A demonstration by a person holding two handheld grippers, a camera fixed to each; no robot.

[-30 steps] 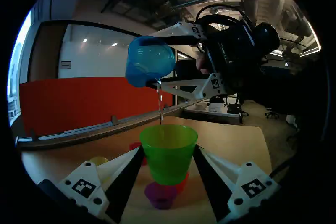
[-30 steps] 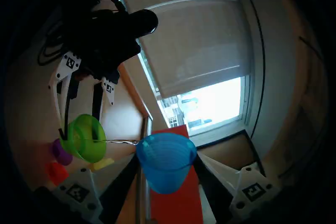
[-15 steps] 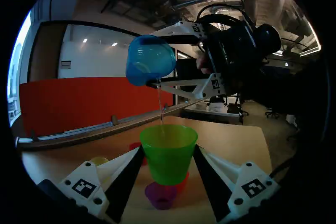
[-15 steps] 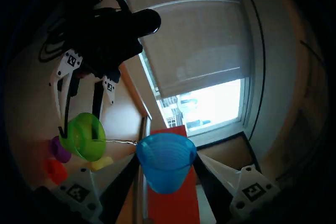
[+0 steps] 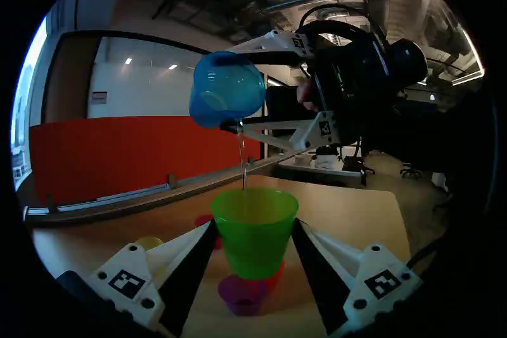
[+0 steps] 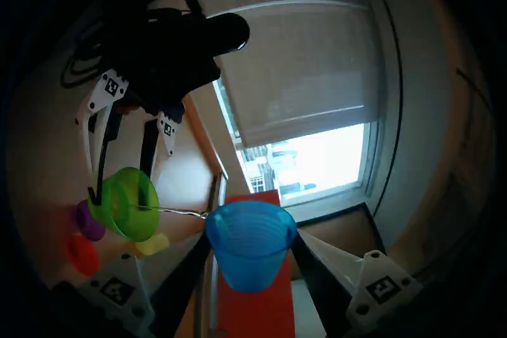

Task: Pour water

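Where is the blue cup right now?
The blue cup sits upper centre of the left gripper view, tipped in the right claw above the green cup that the left claw holds, over the wooden table.

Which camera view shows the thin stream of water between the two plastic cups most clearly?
The left gripper view. There the thin water stream falls from the tilted blue plastic cup into the green plastic cup, seen from the side. The right gripper view shows the stream as a faint line between the cups.
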